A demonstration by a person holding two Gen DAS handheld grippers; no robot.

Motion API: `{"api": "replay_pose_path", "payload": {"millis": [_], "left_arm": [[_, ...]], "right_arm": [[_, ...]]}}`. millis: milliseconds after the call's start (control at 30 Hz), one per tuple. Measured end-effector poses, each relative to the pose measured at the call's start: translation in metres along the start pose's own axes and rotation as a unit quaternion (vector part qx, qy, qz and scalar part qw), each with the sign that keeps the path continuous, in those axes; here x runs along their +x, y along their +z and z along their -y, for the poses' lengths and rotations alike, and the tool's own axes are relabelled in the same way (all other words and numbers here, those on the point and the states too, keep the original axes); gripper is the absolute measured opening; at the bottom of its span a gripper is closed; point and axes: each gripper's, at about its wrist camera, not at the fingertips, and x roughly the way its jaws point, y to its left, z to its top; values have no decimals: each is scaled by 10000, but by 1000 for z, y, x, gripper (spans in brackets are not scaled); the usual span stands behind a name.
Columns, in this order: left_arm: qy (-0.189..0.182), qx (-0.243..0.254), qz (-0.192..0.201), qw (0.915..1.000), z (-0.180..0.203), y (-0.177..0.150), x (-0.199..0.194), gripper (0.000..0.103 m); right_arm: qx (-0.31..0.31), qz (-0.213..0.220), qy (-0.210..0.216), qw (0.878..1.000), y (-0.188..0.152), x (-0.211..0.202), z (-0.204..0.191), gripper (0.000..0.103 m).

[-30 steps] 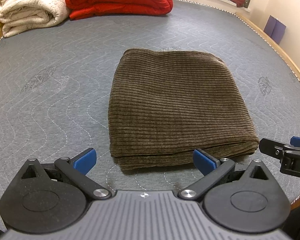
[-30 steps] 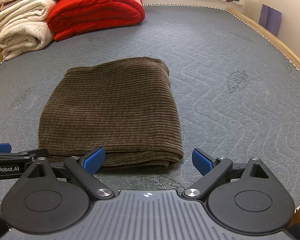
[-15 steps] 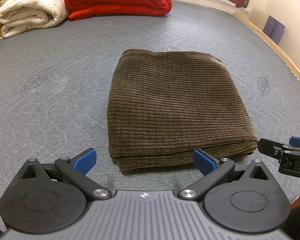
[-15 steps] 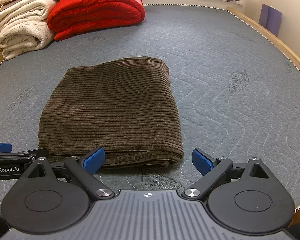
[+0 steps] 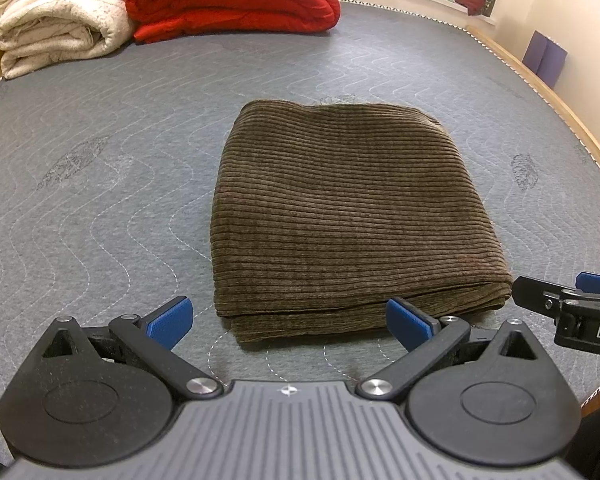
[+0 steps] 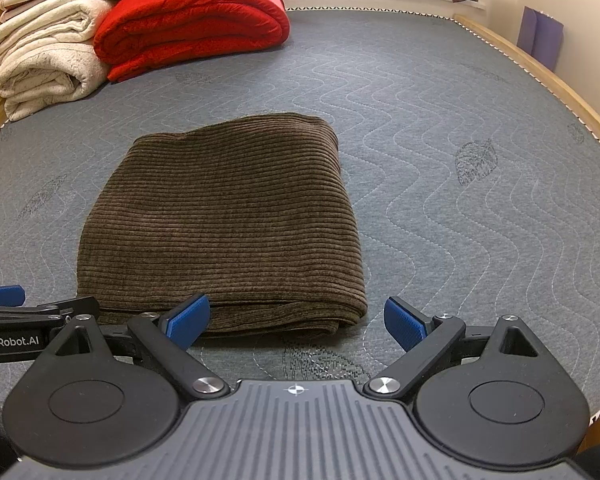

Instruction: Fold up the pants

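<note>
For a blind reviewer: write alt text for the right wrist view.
Brown corduroy pants, folded into a neat rectangle, lie on a grey quilted mattress. The open right gripper hovers at their near edge, with folded red and cream blankets behind.

Barely any movement here. In the left wrist view the folded pants sit a touch lower and further left than a second ago, their near edge now closer to the left gripper. In the right wrist view the pants sit almost exactly where they did, shifted only a hair.
</note>
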Motion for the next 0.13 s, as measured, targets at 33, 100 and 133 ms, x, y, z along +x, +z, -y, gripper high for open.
{"api": "replay_pose_path", "payload": {"millis": [33, 100, 133], "left_arm": [[-2, -8, -4, 10000, 0, 0, 0, 103], [1, -2, -3, 10000, 0, 0, 0, 103], [3, -1, -7, 10000, 0, 0, 0, 103]], "right_arm": [[-3, 0, 4, 10000, 0, 0, 1, 95], [-4, -6, -1, 10000, 1, 0, 1, 95], [-1, -10, 3, 10000, 0, 0, 1, 95]]}}
